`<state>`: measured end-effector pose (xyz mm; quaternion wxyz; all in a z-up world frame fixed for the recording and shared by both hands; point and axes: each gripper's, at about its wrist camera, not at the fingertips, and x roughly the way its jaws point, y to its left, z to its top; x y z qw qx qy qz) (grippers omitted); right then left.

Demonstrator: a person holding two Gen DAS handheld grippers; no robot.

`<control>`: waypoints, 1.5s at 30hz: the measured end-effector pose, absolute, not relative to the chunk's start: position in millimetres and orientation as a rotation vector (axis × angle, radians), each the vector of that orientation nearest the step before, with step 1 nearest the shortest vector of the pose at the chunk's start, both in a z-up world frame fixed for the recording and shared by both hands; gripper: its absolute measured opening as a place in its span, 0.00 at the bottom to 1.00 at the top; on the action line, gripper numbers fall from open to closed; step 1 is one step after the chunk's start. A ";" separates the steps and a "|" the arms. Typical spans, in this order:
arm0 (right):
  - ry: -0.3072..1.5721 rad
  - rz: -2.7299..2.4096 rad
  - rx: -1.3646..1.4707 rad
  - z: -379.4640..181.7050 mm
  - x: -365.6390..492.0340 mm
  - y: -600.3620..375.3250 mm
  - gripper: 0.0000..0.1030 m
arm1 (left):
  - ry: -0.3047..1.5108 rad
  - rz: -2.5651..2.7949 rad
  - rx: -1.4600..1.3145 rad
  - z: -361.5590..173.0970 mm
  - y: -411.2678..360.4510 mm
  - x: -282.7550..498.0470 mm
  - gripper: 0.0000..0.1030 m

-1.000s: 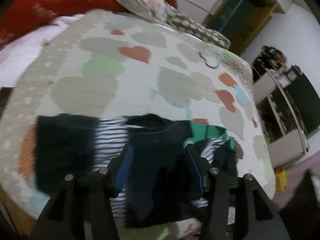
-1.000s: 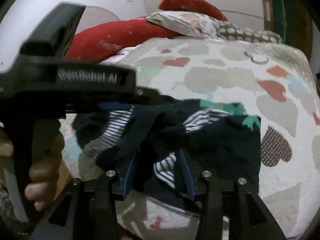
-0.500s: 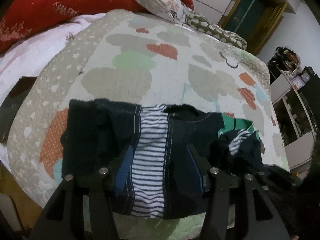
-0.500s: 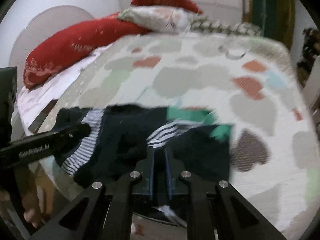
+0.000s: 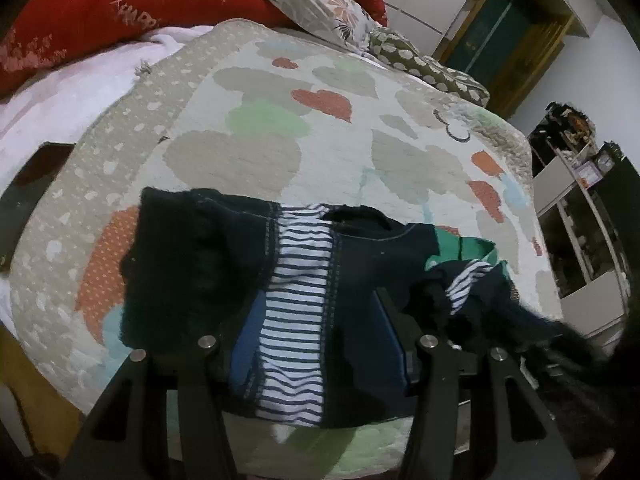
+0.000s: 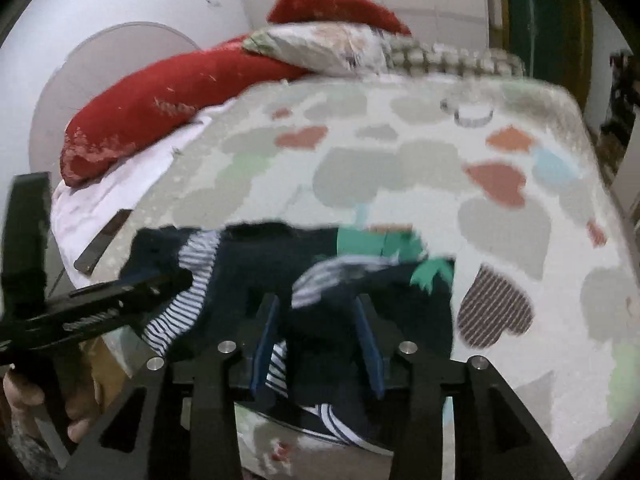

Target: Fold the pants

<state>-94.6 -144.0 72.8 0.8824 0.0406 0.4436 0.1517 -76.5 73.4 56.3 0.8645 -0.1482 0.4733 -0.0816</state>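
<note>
Pants: the pants [image 5: 352,280], dark navy with a striped panel and a green patch, lie bunched at the near edge of the bed [image 5: 256,160], on its quilt printed with hearts.
Just changed: a second ago the cloth was smeared and rumpled in the left view; now the striped panel lies flat and reads clearly, while the right part is heaped in a fold.
Right tool: the right tool [image 6: 316,340] pinched nearly together half a second ago, and its jaws have just been opening; dark cloth and a bit of stripe sit between the blue pads [image 6: 266,340], but I cannot tell whether the pads press on it.
Left tool: the left tool [image 5: 316,348] stands half apart over the striped panel; the cloth lies between and under its pads, and a firm grip cannot be confirmed.
Meaning for the task: likely a re-grip between folds; the right heap needs smoothing or folding over, so the job looks partly done.
Pose, left: tilted steeply down at the near edge; in the right view it reaches in from the left, a hand [image 6: 52,404] around its handle.
Pose, right: also tilted down, on the right part of the pants, and blurred.
</note>
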 end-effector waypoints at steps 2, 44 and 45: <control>0.957 0.308 0.078 61.7 -87.4 -139.7 0.41 | 0.993 -0.178 -0.313 56.4 71.2 -77.5 0.51; 1.038 0.413 0.400 17.7 -80.8 -149.0 0.36 | 1.020 -0.176 -0.408 44.1 84.4 -81.3 0.51; 1.027 0.409 0.385 17.5 -80.4 -146.7 0.36 | 1.018 -0.173 -0.408 44.9 85.5 -82.2 0.51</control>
